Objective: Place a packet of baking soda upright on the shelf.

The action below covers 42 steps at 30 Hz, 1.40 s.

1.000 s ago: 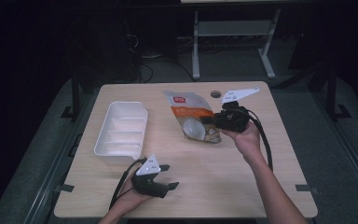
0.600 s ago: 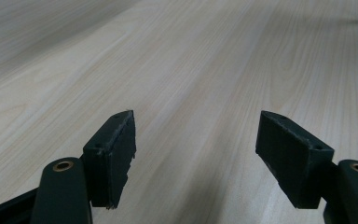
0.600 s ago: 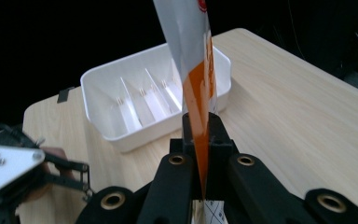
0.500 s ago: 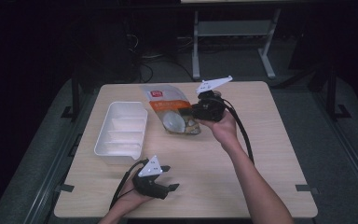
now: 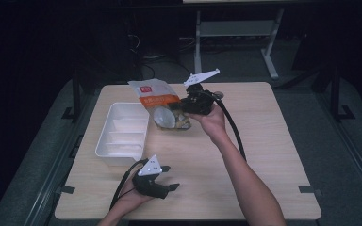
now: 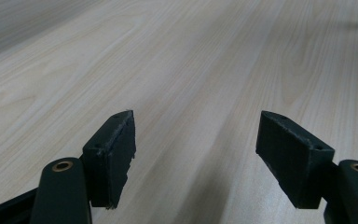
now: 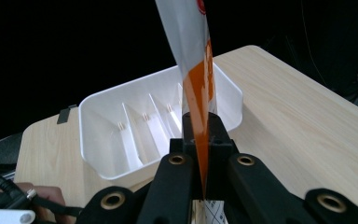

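Dark floor and shadow surround a pale wooden table (image 5: 264, 141), and a white divided tray (image 5: 122, 134) sits on its left side. Held by the right gripper (image 5: 188, 104), an orange and white snack pouch (image 5: 162, 106) hangs in the air just right of the tray's far end. In the right gripper view the jaws are pressed together on the pouch's thin edge (image 7: 200, 116), with the tray's compartments (image 7: 149, 126) beyond.

The step in hand looks like carrying the pouch over the tray. To do it well, the pinch should stay firm, since only a narrow strip is gripped and the bag may swing or slip. Lowering it flat, centred over the dividers, would stop it tipping off the rim.

Near the front edge, the left gripper (image 5: 162, 186) rests low with its jaws spread over bare wood (image 6: 200, 93), holding nothing.
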Motion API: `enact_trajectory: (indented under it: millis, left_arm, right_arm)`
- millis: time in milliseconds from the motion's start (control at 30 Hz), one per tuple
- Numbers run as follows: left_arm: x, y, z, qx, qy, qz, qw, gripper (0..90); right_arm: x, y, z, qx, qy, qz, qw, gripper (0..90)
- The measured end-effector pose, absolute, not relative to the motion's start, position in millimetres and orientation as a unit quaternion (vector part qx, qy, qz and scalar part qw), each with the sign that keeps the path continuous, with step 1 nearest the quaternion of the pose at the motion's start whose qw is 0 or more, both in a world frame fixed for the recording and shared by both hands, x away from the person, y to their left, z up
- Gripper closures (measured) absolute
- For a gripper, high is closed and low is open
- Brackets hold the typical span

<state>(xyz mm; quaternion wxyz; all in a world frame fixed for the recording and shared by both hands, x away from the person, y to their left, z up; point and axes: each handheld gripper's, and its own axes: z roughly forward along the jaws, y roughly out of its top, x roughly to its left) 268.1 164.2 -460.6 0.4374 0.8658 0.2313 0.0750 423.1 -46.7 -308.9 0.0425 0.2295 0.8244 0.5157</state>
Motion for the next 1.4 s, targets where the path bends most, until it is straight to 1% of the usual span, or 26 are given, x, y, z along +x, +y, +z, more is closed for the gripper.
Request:
enact_trajectory:
  millis: [333,1000,1233,1400]
  left_arm:
    - [270,168,-460,0.865,0.235,0.076,0.437,28.1]
    - [271,169,-460,0.863,0.234,0.074,0.442,28.1]
    - [271,170,-459,0.862,0.233,0.074,0.444,28.1]
    - [272,171,-459,0.861,0.235,0.075,0.444,28.1]
  right_arm:
    - [435,-24,-305,0.220,0.827,0.515,0.044,89.9]
    - [452,34,-301,0.199,0.828,0.523,0.029,89.9]
    - [459,59,-307,0.193,0.827,0.528,0.021,89.9]
    - [461,67,-313,0.192,0.828,0.527,0.017,89.9]
